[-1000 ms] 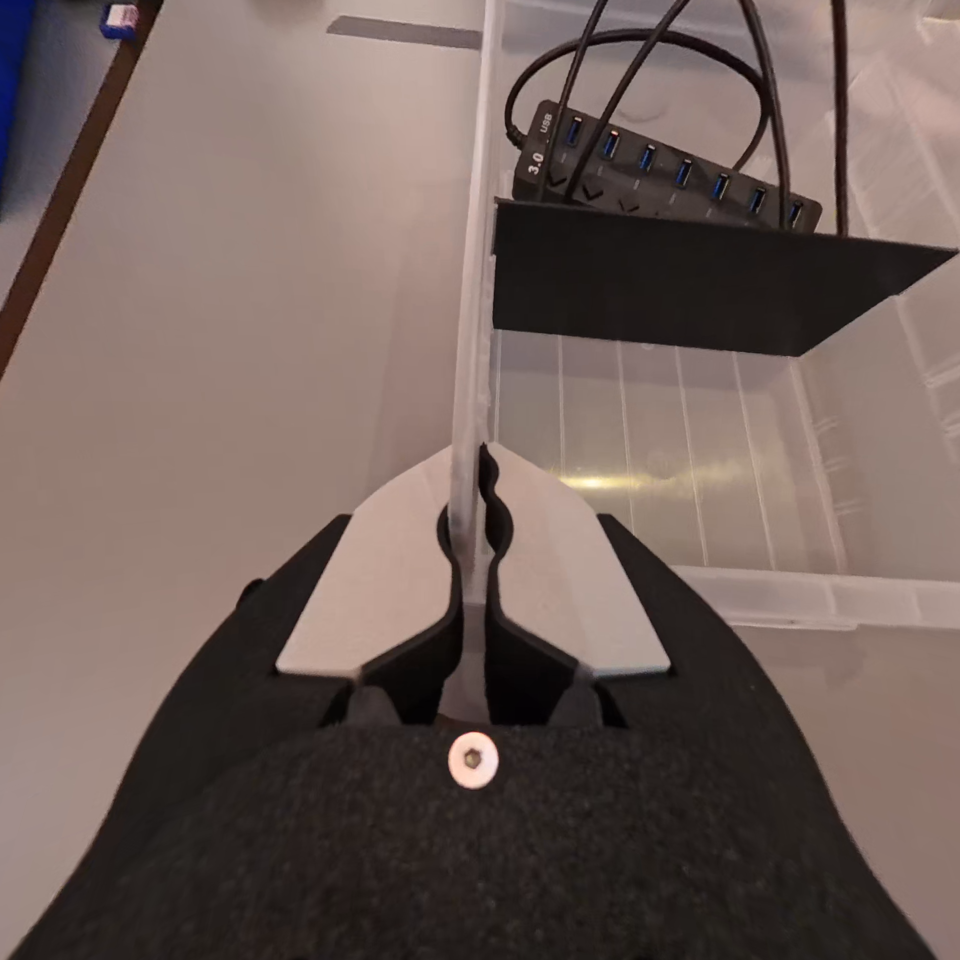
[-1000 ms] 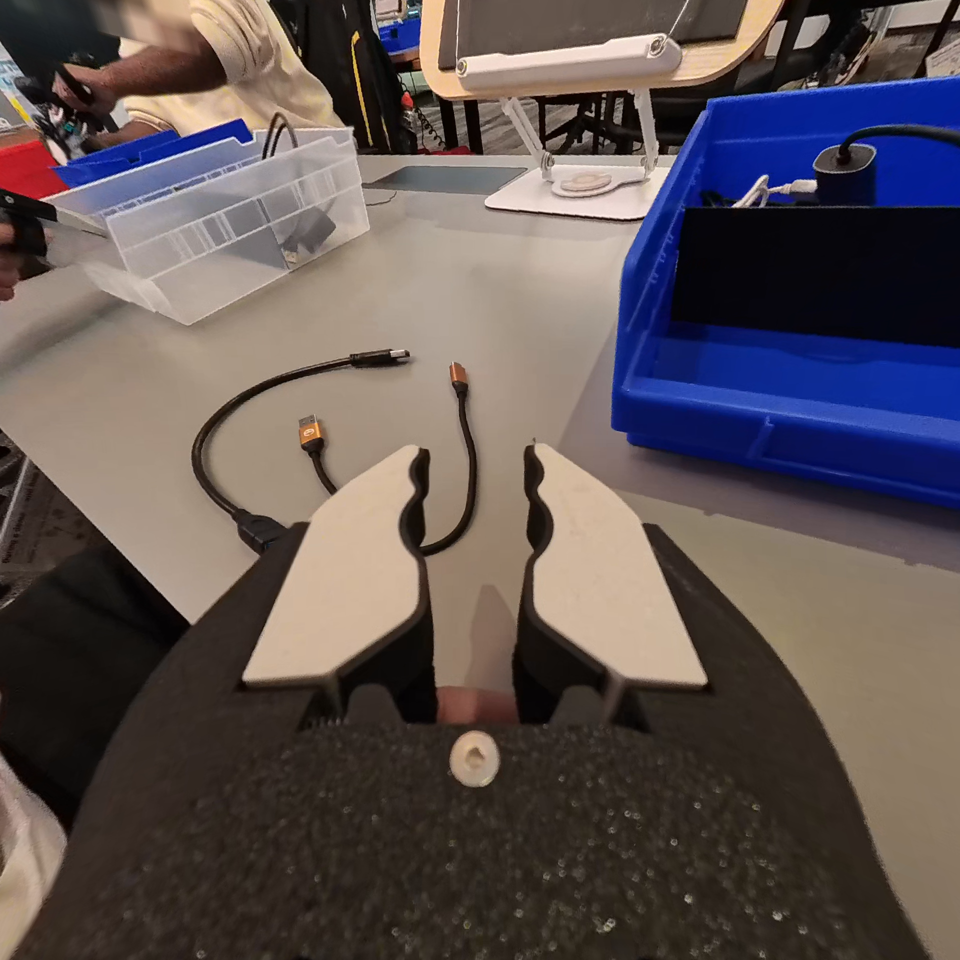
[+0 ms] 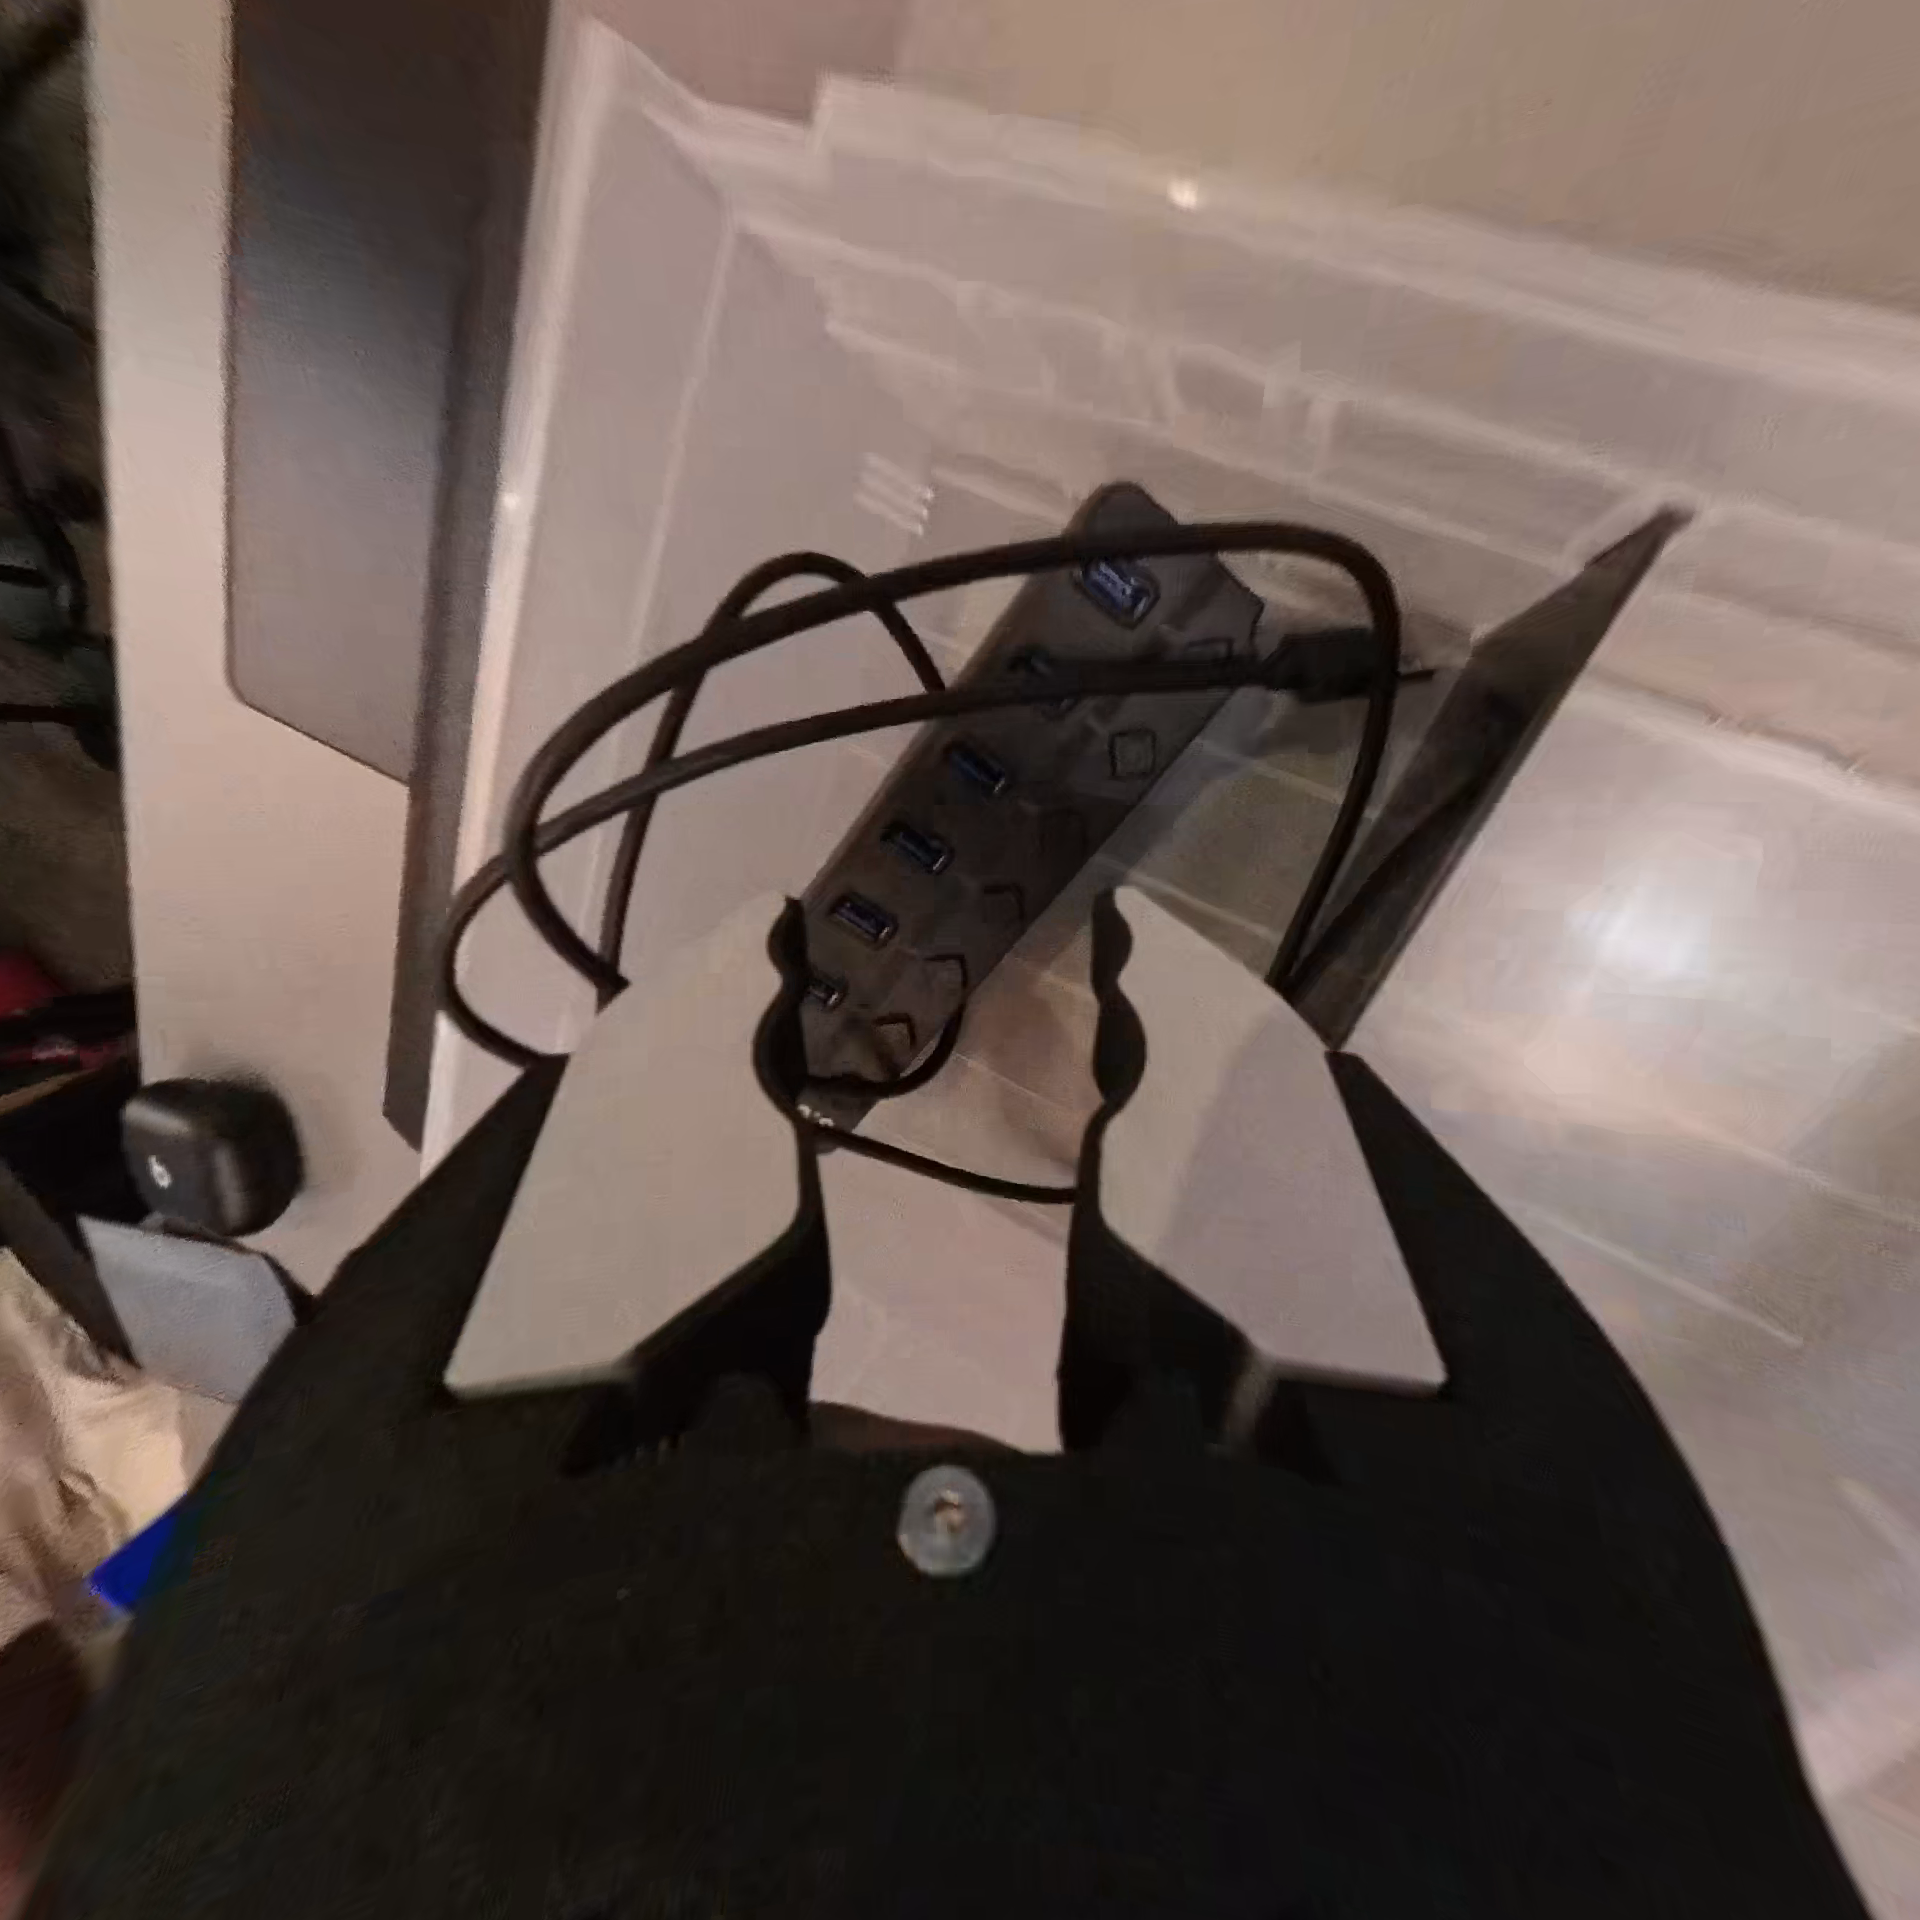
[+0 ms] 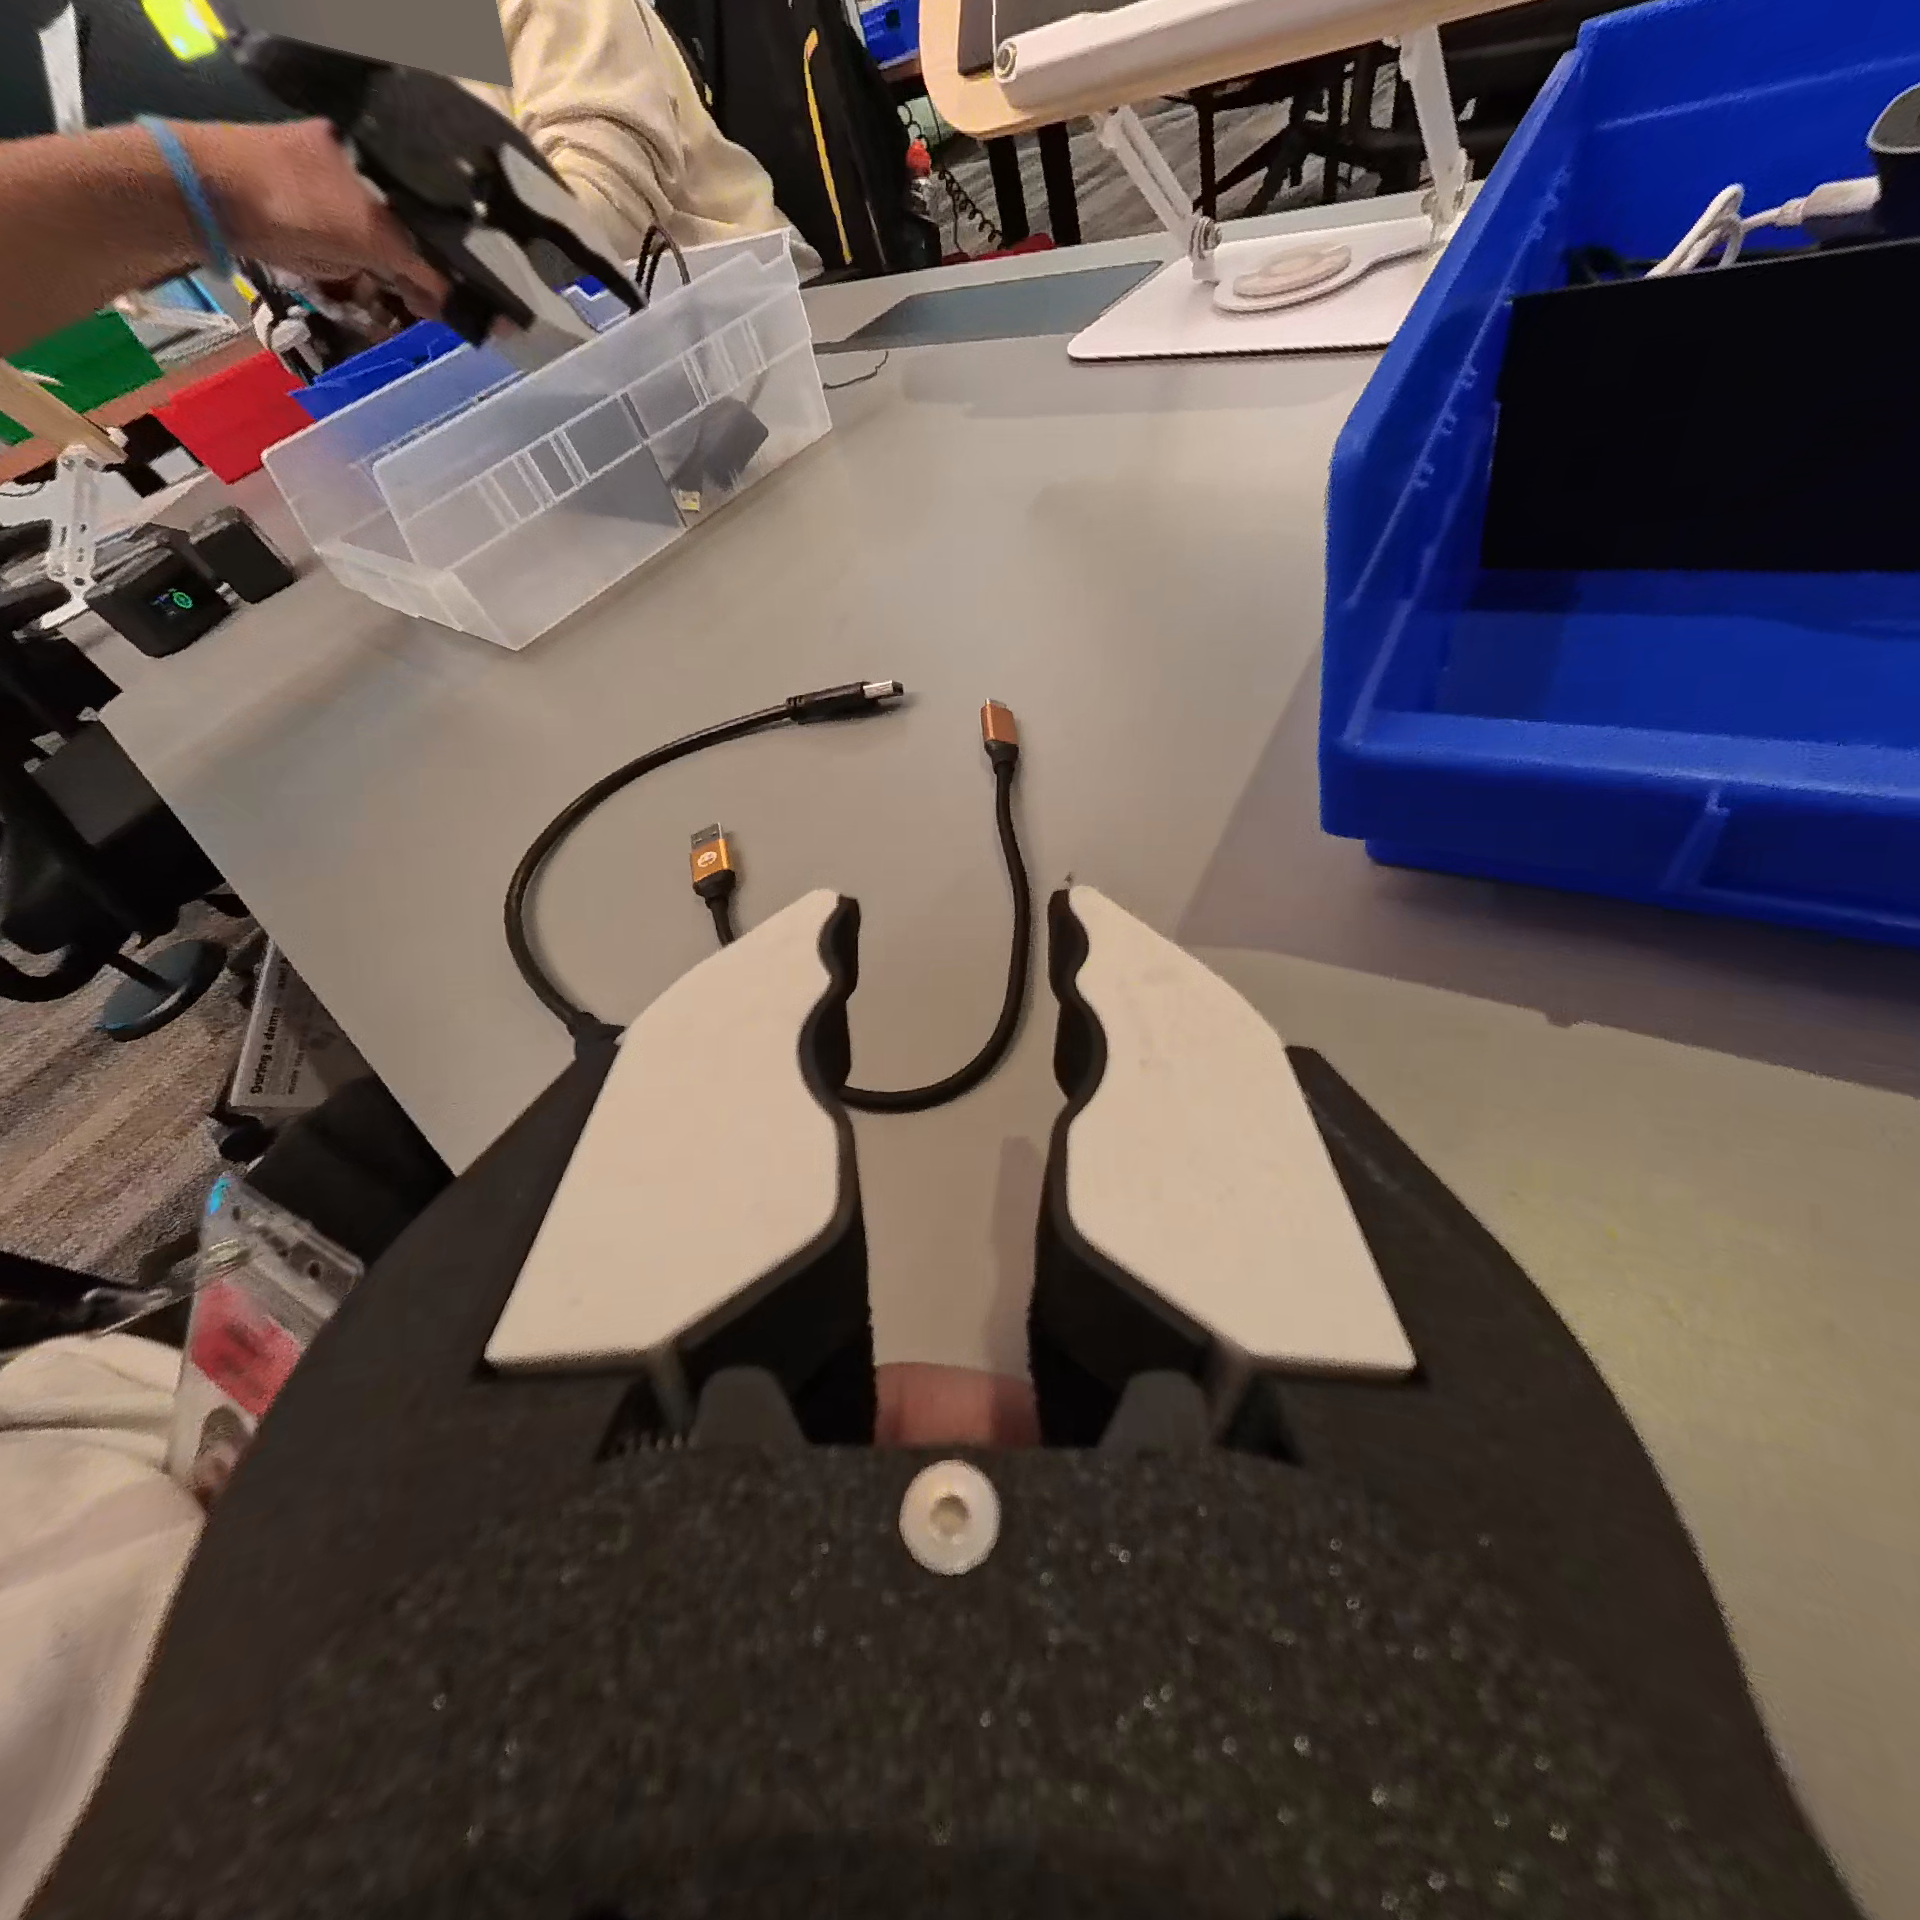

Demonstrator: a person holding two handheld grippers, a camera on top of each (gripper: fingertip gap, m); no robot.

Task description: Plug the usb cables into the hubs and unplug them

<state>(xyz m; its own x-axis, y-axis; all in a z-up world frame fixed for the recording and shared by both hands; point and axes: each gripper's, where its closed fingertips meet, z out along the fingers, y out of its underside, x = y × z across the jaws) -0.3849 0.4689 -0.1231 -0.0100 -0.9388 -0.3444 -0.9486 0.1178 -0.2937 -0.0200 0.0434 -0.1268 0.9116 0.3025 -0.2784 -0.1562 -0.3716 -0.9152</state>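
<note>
A black multi-port USB hub with blue ports lies in a clear plastic bin, with black cables looped over it. My left gripper is open and empty, hovering above the near end of the hub. In the right wrist view it is held over the clear bin. My right gripper is open and empty above the table. A short cable with orange plugs lies between its fingers. A black USB cable lies to the left.
A blue bin with a black divider and a dark hub stands at the right. A white stand is at the back. A black divider leans in the clear bin. A person in a cream top sits behind the table. The table edge runs at the left.
My left gripper let go of the clear bin's wall, opened, and moved up over the hub. The right gripper stays open over the orange-plug cable.
</note>
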